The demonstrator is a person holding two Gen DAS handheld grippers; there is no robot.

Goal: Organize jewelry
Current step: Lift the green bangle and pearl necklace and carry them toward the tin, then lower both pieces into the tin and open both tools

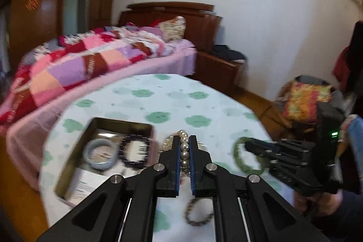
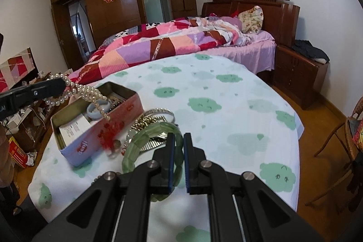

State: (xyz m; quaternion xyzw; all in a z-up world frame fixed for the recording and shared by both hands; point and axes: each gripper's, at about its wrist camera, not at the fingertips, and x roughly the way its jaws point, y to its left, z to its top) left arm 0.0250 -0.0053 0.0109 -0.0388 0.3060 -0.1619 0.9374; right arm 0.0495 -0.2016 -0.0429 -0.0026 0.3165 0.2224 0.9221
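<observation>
Left wrist view first: my left gripper (image 1: 185, 140) is clamped on a pearl necklace (image 1: 184, 151), the beads stacked in a line between the two pads. It hangs above the surface (image 1: 204, 101), just right of the open tin (image 1: 74, 151), where a pale bangle (image 1: 99, 152) and a dark bead bracelet (image 1: 133, 151) already lie. A strand like this is limp and the beads are smooth and round, so I judge it will swing and may slide through the pads; pinching across several beads, as here, seems the safer hold. A small bead bracelet (image 1: 198, 211) lies on the cloth below.

Right wrist view: my right gripper (image 2: 179, 142) is closed on a green bracelet (image 2: 145, 137), gripping one side of the ring, lifted near the tin (image 2: 102, 133). It looks like stiff stone segments, possibly on elastic, so I expect it to hold its shape but chip if dropped. A silver chain pile (image 2: 154, 117) lies beside the tin.
</observation>
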